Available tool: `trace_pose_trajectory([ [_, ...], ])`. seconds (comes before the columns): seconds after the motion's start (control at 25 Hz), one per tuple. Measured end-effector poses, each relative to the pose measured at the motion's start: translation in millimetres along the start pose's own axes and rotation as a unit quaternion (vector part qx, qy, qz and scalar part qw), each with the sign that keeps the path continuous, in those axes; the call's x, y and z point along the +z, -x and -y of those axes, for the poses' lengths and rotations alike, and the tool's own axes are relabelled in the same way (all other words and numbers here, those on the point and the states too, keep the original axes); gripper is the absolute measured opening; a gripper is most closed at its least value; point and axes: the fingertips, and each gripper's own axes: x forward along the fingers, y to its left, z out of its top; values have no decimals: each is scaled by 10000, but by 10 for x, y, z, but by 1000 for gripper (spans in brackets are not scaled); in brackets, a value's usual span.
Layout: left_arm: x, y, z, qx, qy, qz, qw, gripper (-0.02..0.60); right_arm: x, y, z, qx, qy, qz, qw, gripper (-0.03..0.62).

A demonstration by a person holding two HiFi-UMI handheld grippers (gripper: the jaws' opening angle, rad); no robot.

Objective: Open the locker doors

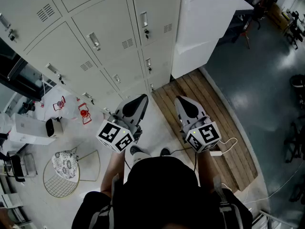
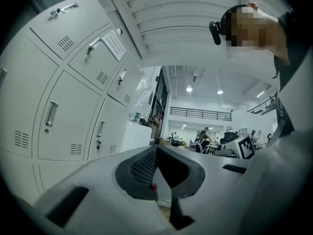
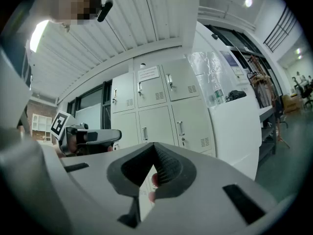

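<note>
Now your left gripper (image 1: pixel 142 98), right gripper (image 1: pixel 181 100): jaws fully closed, holding nothing; locker doors (image 1: pixel 102 37) far side, shut.

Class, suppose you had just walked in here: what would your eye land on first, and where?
The bank of pale grey lockers fills the upper left of the head view, its doors shut. Below it, the left gripper and right gripper point towards it side by side, jaws together, empty.

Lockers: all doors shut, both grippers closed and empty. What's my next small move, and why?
Probably raise the right gripper toward a handle, opening its jaws: every door in view is closed, and it and the left gripper sit low, shut on nothing.
</note>
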Motion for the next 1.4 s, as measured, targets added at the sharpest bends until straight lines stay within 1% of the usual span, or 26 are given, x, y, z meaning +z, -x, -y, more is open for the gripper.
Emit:
trace_pose_trajectory([
  [0.16, -40, -34, 130, -130, 66, -44, 9999, 18, -37, 59, 74, -27, -23, -150, 9999, 3],
  [0.28, -41, -51, 197, -85, 42, -130, 9999, 17, -27, 91, 57, 41, 21, -213, 9998, 3],
  [0.4, 0, -76, 233, -23, 28, -114, 9999, 17, -6, 110, 47, 123, 79, -239, 9996, 3],
  [0.56, 45, -70, 250, 90, -89, -119, 9998, 17, 4, 117, 75, 145, 132, -314, 9993, 3],
  [0.64, 71, -61, 234, 104, -127, -100, 9998, 17, 20, 106, 79, 160, 61, -325, 9993, 3],
  [0.76, 131, -99, 189, 106, -328, -21, 9994, 17, 60, 71, 99, 261, -106, -298, 9992, 3],
  [0.88, 200, -176, 92, 105, -441, 44, 9990, 17, 148, -21, 151, 251, -101, -203, 9994, 3],
  [0.96, 261, -243, 24, 43, -470, 53, 9989, 17, 232, -108, 178, 227, -51, -133, 9996, 3],
  [1.08, 346, -377, -50, -204, -456, 59, 9987, 18, 365, -242, 235, 139, 50, -37, 9999, 3],
  [1.24, 477, -596, -194, -460, -299, 109, 9984, 18, 541, -459, 360, 76, 192, 38, 9998, 3],
  [1.4, 630, -797, -434, -664, -187, 96, 9976, 17, 742, -787, 456, 139, 378, 150, 9991, 3],
])
